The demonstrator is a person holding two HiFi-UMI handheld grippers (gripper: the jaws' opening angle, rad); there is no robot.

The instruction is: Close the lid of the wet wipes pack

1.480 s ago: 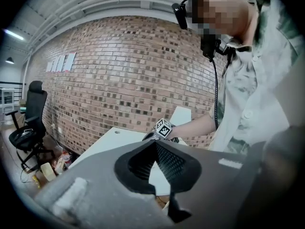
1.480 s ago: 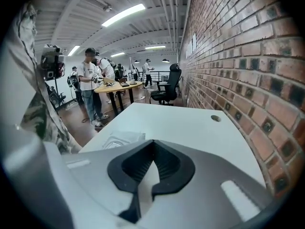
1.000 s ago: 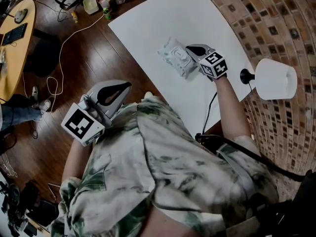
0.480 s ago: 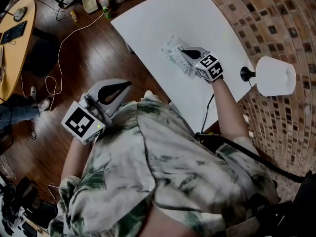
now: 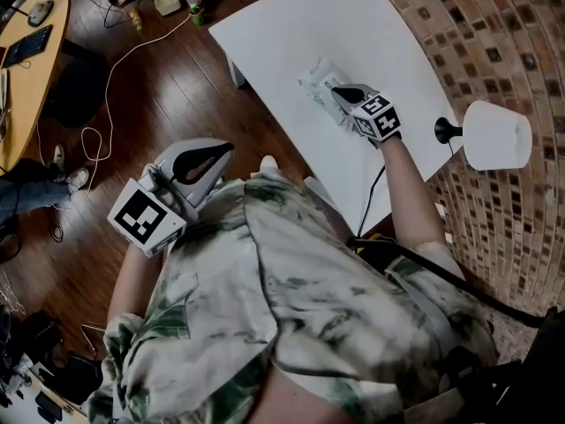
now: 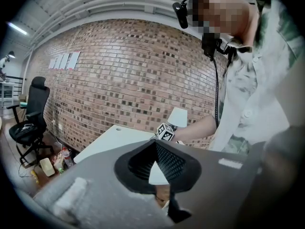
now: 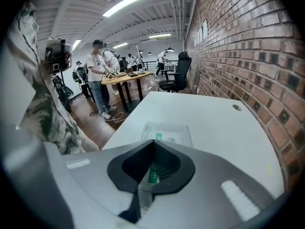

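Pack [image 5: 316, 79] is laid flat on the white table [image 5: 282, 25]. The right gripper [image 5: 336, 92] is held low over the pack's near end, jaws pressed together on nothing. The left gripper [image 5: 222, 152] is held off the table beside the torso, jaws likewise closed.

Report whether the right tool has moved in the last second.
Yes: the right tool has shifted away from the lamp, farther onto the wet wipes pack.

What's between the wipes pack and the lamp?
Head view: the right gripper over the wipes pack, then bare table up to the lamp.
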